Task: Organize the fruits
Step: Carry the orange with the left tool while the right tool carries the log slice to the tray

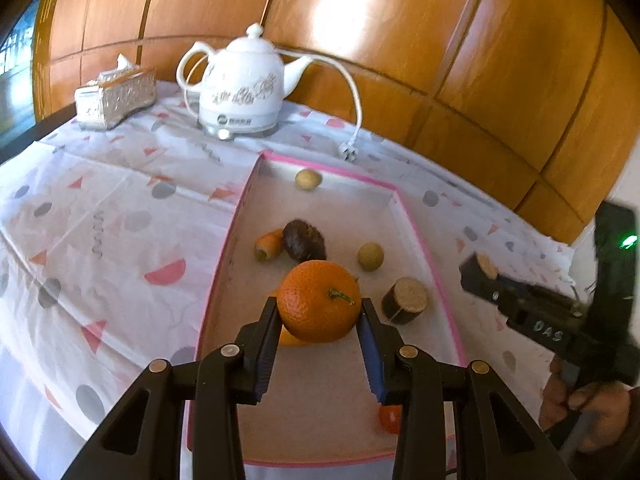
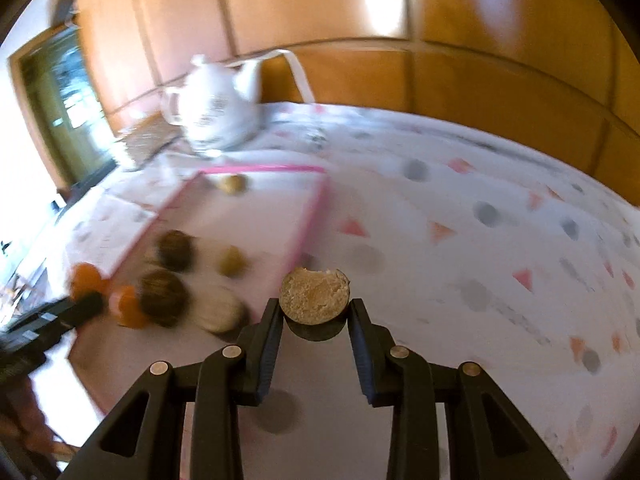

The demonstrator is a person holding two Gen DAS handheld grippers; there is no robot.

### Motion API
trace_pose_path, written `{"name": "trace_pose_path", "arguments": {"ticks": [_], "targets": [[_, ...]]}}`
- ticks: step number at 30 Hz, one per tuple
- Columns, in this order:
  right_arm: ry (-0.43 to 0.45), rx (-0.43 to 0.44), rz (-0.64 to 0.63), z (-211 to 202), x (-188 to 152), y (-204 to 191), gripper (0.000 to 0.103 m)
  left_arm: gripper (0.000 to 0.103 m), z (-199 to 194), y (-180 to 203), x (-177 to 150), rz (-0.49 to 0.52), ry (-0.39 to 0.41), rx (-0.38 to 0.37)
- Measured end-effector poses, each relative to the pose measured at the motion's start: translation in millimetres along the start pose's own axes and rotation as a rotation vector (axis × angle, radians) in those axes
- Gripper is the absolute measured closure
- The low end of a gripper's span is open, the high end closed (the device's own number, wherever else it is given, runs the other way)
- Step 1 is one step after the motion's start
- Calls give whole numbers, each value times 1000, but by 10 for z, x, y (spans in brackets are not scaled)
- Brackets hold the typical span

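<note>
The orange (image 1: pixel 319 301) sits clamped between the left gripper (image 1: pixel 320 316) fingers above the pink-edged tray (image 1: pixel 416 224), while the right gripper (image 2: pixel 314 312) pinches a cut brown round piece (image 2: pixel 314 295) over the worktop (image 2: pixel 480 280)

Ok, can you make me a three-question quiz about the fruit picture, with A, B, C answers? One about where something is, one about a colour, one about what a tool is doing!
1. Where is the teapot?
A. in the tray
B. on the tablecloth behind the tray
C. on the floor

2. What colour is the tray rim?
A. pink
B. green
C. black

3. What is the left tool doing?
A. hanging open
B. squeezing an orange
C. gripping the tissue box

Answers: 1 B, it stands beyond the tray's far edge. 2 A, the border is pink. 3 B, the orange sits between its fingers.
</note>
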State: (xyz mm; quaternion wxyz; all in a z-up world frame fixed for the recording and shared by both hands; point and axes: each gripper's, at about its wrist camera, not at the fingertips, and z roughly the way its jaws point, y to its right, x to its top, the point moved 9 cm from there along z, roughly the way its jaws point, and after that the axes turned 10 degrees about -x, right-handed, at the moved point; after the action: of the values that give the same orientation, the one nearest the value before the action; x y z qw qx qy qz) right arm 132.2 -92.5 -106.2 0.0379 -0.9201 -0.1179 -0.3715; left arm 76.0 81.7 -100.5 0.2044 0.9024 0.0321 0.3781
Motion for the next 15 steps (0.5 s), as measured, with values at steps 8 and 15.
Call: {"name": "trace_pose_path", "arguments": {"ticks": [8, 15], "targets": [[-11, 114, -86, 91, 153, -592, 70, 64, 99, 48, -146, 15, -60, -4], [-45, 137, -117, 292, 201, -822, 70, 61, 162, 37, -141, 32, -60, 18]]}}
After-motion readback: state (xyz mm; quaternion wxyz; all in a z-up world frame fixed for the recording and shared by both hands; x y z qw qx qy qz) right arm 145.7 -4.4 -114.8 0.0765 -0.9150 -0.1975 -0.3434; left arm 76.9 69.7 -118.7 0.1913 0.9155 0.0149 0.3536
